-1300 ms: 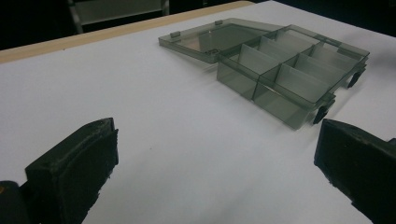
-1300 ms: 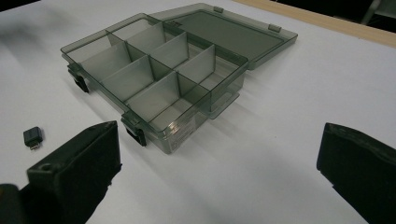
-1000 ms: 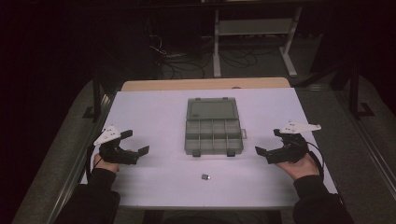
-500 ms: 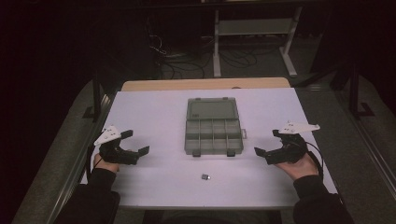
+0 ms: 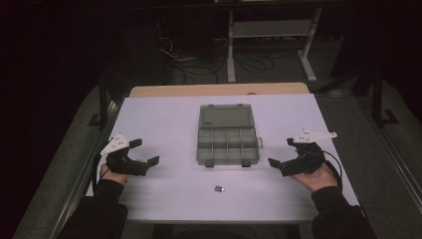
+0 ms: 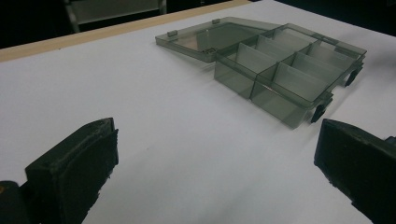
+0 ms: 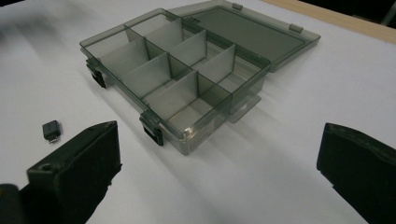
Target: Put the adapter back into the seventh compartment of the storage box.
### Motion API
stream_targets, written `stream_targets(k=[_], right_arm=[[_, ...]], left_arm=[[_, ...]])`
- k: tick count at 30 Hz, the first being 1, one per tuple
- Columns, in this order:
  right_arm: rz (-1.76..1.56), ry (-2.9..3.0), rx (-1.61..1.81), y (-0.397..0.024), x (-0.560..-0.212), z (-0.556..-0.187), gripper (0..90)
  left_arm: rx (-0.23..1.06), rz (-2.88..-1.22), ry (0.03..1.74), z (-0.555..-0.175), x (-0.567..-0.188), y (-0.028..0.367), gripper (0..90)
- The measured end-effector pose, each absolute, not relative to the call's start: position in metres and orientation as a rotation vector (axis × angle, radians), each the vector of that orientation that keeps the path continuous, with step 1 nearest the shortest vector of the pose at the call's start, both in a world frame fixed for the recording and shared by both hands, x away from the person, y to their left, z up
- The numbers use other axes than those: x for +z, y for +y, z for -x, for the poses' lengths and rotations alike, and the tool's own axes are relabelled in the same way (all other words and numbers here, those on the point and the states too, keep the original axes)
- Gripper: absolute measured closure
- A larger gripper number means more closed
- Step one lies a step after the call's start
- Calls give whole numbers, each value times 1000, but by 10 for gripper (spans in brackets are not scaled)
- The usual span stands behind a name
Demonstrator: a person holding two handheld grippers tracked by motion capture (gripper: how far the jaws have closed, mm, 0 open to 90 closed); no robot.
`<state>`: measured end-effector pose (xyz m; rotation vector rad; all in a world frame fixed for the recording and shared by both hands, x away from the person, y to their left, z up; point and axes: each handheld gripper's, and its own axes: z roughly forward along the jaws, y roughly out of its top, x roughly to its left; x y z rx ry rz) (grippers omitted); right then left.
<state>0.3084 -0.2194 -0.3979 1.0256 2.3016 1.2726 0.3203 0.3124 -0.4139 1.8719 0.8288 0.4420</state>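
Note:
A smoky grey plastic organiser box (image 5: 227, 139) lies open in the middle of the white table (image 5: 164, 119), its lid flat behind several empty compartments (image 6: 289, 77) (image 7: 177, 79). A small dark adapter-like part (image 5: 219, 188) (image 7: 51, 130) rests on the table in front of the box. My left gripper (image 5: 145, 152) sits near the left edge, open, nothing between its jaws, pointing toward the box. My right gripper (image 5: 281, 152) sits near the right edge, open and empty, also facing the box.
A wooden strip (image 5: 219, 89) runs along the table's far edge. Beyond it stand a white metal frame (image 5: 268, 35) and loose cables (image 5: 199, 64) on a dark floor. Grey floor strips flank the table on both sides.
Both hands stay nearly still; the right gripper has drifted very slightly. The box and the small part have not moved.

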Motion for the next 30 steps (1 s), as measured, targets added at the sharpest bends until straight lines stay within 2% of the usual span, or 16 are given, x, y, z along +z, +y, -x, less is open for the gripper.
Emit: stream_targets(k=[30], right_arm=[[-866,2416,1239,-179,-374,-310,0]], left_arm=[[444,-1873,834,-320,-414,312,0]])
